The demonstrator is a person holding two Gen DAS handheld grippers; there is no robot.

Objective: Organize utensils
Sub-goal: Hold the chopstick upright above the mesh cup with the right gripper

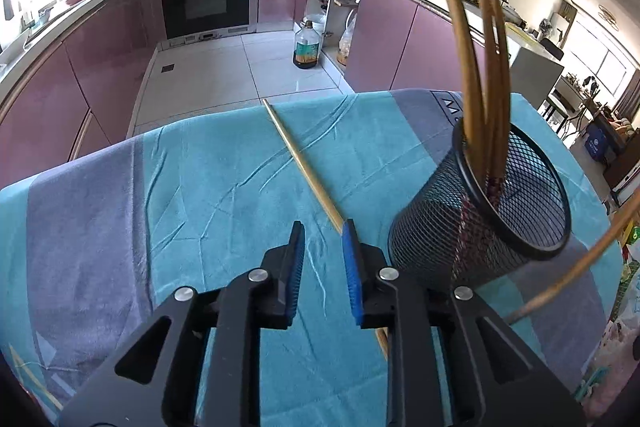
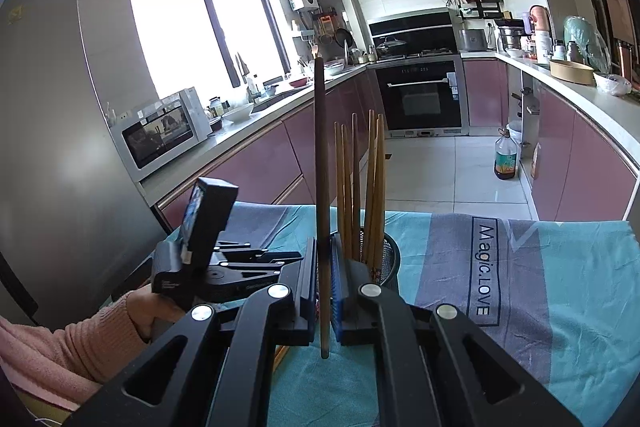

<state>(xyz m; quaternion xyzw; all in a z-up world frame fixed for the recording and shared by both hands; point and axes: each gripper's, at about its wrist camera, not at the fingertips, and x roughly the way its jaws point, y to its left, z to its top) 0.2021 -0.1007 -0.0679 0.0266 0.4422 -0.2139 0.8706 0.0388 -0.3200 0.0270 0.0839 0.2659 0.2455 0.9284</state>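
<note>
My right claw (image 2: 325, 267) pinches a dark chopstick (image 2: 320, 167) upright just short of the mesh holder (image 1: 480, 223). My left claw (image 1: 323, 243), slightly parted and empty, hangs over the loose chopstick (image 1: 298, 157) on the worktop (image 1: 192, 187). Next I judge: straddle it, then close.

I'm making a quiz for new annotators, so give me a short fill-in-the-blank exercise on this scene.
1. The right gripper is shut on a single dark ____.
2. Several chopsticks stand upright in a black ____ holder.
3. One loose chopstick lies flat on the ____, passing under the left gripper, whose jaws are open.
4. Beyond the table, a bottle stands on the ____.

Missing words: chopstick; mesh; tablecloth; floor
</note>
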